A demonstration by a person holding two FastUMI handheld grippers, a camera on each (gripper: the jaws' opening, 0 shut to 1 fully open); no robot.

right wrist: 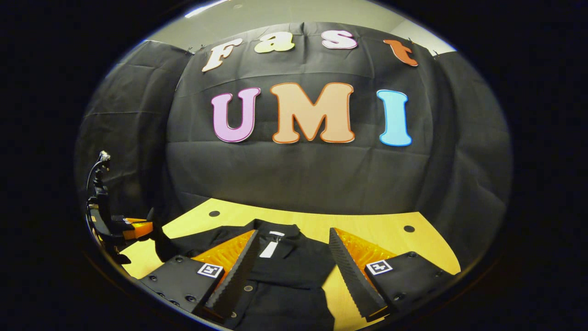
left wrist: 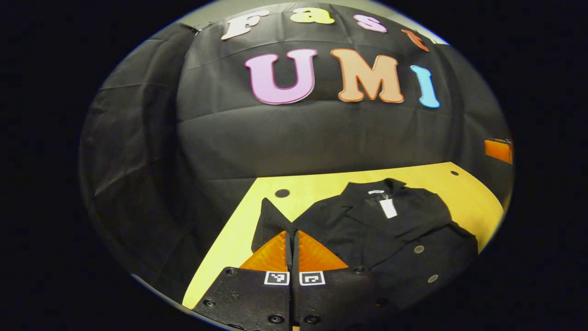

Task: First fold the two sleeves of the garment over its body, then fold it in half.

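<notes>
On the yellow bench (left wrist: 317, 188), left tongs (left wrist: 292, 239) clamp the garment (left wrist: 390, 230) sleeve (left wrist: 271, 220), right tongs (right wrist: 291, 257) gape; both sleeve folds and halving apparently remain.

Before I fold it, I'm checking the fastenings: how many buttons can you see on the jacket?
2 in the left gripper view: one button mid-front of the jacket, another lower toward the hem. More may be hidden under folds or behind the gripper.
</notes>
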